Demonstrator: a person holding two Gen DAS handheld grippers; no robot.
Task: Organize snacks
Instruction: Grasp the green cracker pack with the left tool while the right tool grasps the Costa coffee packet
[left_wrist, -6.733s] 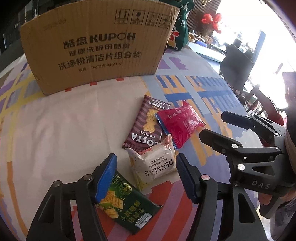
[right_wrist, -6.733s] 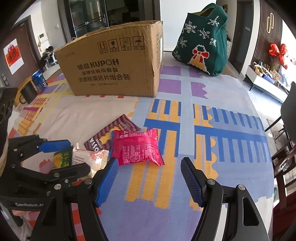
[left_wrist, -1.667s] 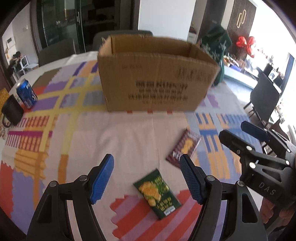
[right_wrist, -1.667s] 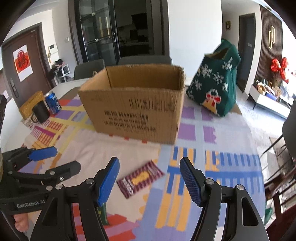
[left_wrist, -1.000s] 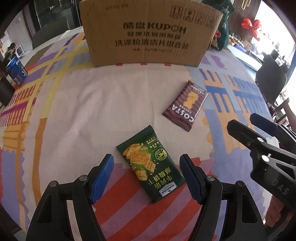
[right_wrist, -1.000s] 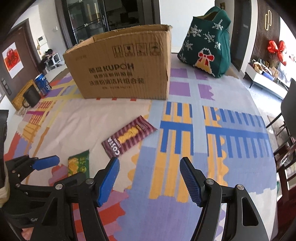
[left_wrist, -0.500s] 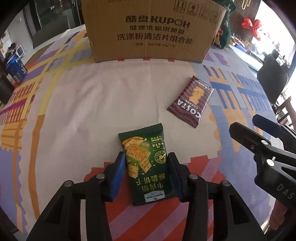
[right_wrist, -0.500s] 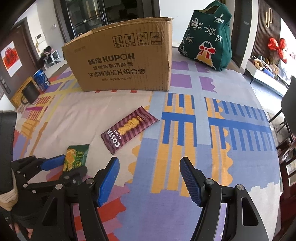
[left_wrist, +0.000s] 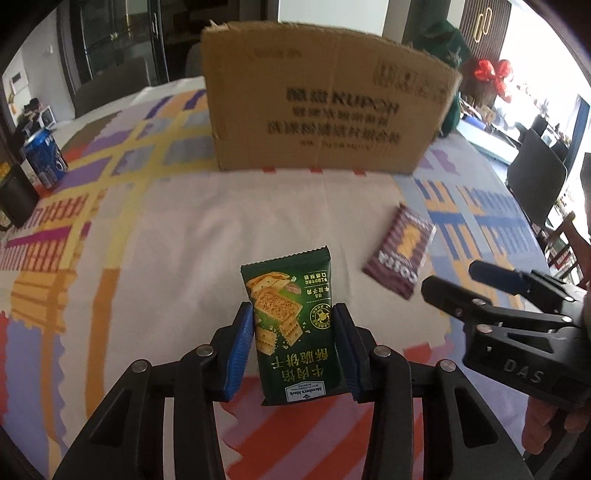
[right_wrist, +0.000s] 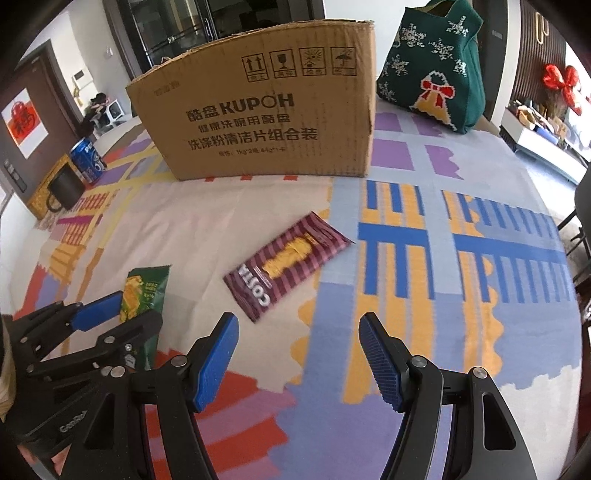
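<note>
left tool (left_wrist: 293, 325) grips green cracker packet (left_wrist: 291, 321); right tool (right_wrist: 299, 354) gapes.

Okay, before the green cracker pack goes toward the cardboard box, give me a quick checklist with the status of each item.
1. Left gripper shut on the green cracker pack: ok.
2. Pack lifted off the tablecloth: cannot tell.
3. Path to the cardboard box free of objects: ok.
4. Box top open: ok.
5. Right gripper open and empty: ok.
6. Costa packet still on the cloth, waiting: ok.
</note>
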